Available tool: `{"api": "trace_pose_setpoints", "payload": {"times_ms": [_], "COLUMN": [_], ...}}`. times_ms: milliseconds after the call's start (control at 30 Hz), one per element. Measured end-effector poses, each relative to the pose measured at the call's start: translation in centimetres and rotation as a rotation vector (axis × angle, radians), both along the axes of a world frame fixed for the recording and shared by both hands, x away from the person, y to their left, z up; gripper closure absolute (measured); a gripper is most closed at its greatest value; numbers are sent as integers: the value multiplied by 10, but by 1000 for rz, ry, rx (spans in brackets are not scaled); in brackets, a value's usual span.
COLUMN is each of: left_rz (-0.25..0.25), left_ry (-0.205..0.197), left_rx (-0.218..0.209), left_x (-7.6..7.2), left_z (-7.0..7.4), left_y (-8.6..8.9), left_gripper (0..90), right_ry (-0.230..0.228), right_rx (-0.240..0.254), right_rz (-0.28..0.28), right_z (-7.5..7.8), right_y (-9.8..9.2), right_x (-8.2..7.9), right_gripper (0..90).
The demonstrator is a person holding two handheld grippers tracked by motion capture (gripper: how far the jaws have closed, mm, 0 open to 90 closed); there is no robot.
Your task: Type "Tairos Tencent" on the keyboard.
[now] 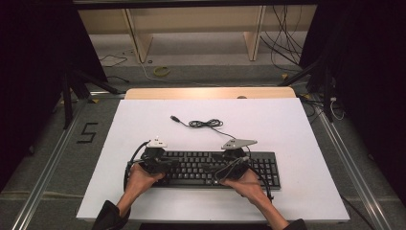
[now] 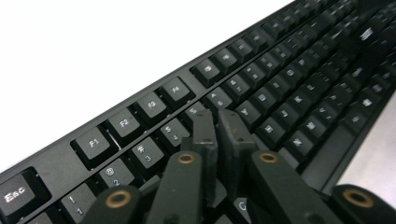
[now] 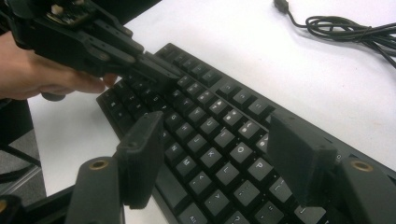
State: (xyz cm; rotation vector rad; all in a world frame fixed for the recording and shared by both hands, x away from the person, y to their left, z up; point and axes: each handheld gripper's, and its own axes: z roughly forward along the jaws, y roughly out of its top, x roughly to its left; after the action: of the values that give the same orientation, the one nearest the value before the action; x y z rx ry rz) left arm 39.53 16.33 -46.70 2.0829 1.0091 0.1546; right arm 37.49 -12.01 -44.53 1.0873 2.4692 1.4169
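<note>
So the flat black plastic keyboard (image 1: 215, 168) sits near the front edge of the white table board (image 1: 287, 124), long axis running left to right, parallel to that edge. Both grippers hover right over it. The left gripper (image 2: 223, 122) has its 2 jaws pressed nearly together with nothing between them, tips aimed down at the number row, just over the 5 key. The right gripper (image 3: 224, 158) is spread wide and empty, hanging above the letter keys on the right half. The keyboard's thin black cable with its USB plug (image 1: 201, 123) lies coiled behind it, toward the far edge. I'd guess the left one is nearer to poking a key.
</note>
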Motion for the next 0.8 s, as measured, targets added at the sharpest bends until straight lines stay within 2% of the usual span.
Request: {"api": "trace_pose_setpoints", "payload": {"times_ms": [133,300,467,633,800], "left_rz": [-5,1,3,12,13], "left_ry": [-1,-17,-28,-28,-30], "left_rx": [-30,-59,-84,-115,-137], "left_x": [-1,-3,-5,-7,-9], "left_z": [3,6,10,12,14], "left_y": [2,3,5,8,12], "left_gripper": [750,573,464,383,346], "right_ry": [-1,1,-1,-4,0], "right_rx": [-1,0,-1,-4,-6], "right_rz": [1,-3,-5,-6,-8], "right_z": [0,0,-1,-1,-2], "right_y": [0,0,-1,-1,0], "right_x": [0,0,1,1,2], "right_gripper": [374,374,374,374,374]}}
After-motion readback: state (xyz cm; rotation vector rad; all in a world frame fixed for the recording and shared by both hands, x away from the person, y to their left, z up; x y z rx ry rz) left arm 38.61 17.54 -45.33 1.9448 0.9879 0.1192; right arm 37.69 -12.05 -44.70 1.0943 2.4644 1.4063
